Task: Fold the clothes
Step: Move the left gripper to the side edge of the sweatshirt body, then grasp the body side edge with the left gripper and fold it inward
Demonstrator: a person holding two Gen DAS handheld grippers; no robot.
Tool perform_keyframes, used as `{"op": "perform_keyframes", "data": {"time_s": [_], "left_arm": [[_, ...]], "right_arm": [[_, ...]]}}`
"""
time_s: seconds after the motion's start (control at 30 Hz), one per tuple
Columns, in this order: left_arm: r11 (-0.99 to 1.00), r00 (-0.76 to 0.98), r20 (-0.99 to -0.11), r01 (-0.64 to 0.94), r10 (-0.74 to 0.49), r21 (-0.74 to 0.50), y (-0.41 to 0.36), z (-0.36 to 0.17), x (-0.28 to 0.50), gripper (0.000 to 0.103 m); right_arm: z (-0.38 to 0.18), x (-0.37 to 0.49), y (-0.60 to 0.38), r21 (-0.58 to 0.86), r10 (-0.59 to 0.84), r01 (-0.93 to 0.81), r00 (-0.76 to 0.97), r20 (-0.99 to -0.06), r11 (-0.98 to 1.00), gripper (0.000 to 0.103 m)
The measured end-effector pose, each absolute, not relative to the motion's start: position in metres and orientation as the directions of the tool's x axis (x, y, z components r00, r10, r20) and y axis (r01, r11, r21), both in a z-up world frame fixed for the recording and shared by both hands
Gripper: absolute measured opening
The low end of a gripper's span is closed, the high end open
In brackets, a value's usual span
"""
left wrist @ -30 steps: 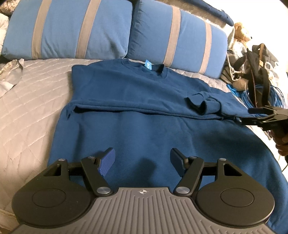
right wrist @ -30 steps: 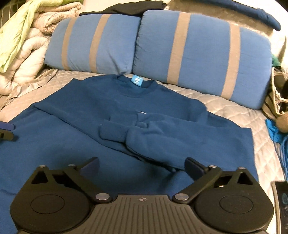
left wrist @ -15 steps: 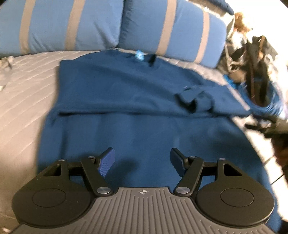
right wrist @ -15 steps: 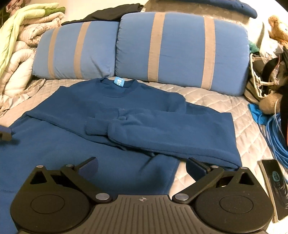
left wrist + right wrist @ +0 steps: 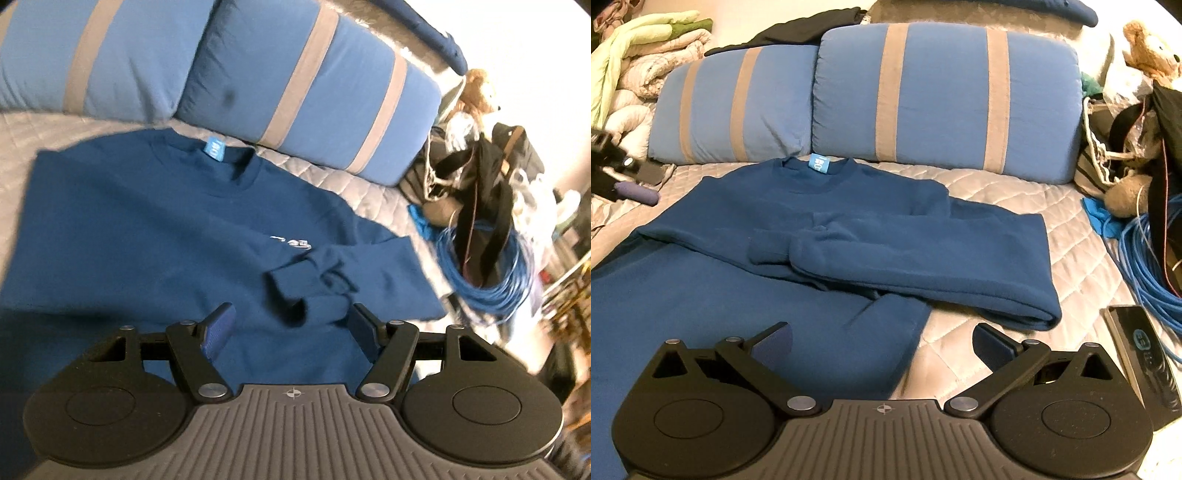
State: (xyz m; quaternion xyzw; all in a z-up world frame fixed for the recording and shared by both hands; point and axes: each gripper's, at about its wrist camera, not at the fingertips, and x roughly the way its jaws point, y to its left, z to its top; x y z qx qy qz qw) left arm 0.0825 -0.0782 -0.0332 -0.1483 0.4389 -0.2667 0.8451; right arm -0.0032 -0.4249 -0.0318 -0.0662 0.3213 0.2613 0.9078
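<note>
A dark blue sweatshirt (image 5: 746, 273) lies flat on the grey quilted bed (image 5: 990, 192), collar and light blue label (image 5: 817, 163) toward the pillows. Both sleeves are folded across the chest, their cuffs (image 5: 295, 291) meeting near the middle. My left gripper (image 5: 291, 325) hovers open just short of the cuffs, nothing between its fingers. My right gripper (image 5: 882, 343) is open over the sweatshirt's lower right edge, holding nothing. The left gripper also appears at the far left edge of the right wrist view (image 5: 624, 184).
Two blue pillows with tan stripes (image 5: 942, 96) stand along the headboard. A coil of blue cable (image 5: 1145, 258), bags and a plush bear (image 5: 1148, 48) crowd the bed's right side. A phone (image 5: 1137, 354) lies by the right gripper. Bundled bedding (image 5: 635, 74) sits at far left.
My left gripper has moved forward and right, from over the sweatshirt's lower body to just before the cuffs. The right gripper has pulled back toward the hem's right edge. Both remain open.
</note>
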Motion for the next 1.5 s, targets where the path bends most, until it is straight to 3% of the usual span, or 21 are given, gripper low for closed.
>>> {"op": "perform_keyframes", "data": {"time_s": [0.27,0.6,0.83,0.93,1.07,1.17,1.5], "left_arm": [[0.639,0.366,-0.565,0.120,-0.740,-0.759,-0.085,-0.094,0.129,0.067],[0.547,0.348,-0.521,-0.028,-0.779,-0.836,-0.095,-0.157,0.155,0.065],[0.486,0.378,-0.471,-0.062,-0.797,-0.872,-0.096,-0.168,0.157,0.065],[0.485,0.388,-0.475,-0.079,-0.790,-0.871,-0.096,-0.171,0.156,0.053],[0.472,0.373,-0.484,-0.129,-0.792,-0.872,-0.091,-0.179,0.158,0.024],[0.453,0.359,-0.469,-0.135,-0.807,-0.881,-0.090,-0.182,0.158,0.009],[0.439,0.398,-0.410,-0.019,-0.821,-0.898,-0.090,-0.132,0.161,0.005]], "right_arm": [[-0.037,-0.005,-0.435,0.068,0.443,-0.520,0.644,-0.623,0.852,0.103],[-0.039,-0.007,-0.445,0.069,0.443,-0.521,0.641,-0.627,0.851,0.103],[-0.040,-0.006,-0.453,0.068,0.430,-0.505,0.646,-0.631,0.860,0.103],[-0.039,-0.006,-0.455,0.067,0.423,-0.498,0.650,-0.631,0.865,0.103],[-0.036,-0.006,-0.457,0.063,0.411,-0.484,0.659,-0.630,0.873,0.103],[-0.034,-0.006,-0.458,0.058,0.404,-0.477,0.665,-0.628,0.877,0.103],[-0.046,0.009,-0.467,0.040,0.328,-0.396,0.695,-0.640,0.917,0.103]]}}
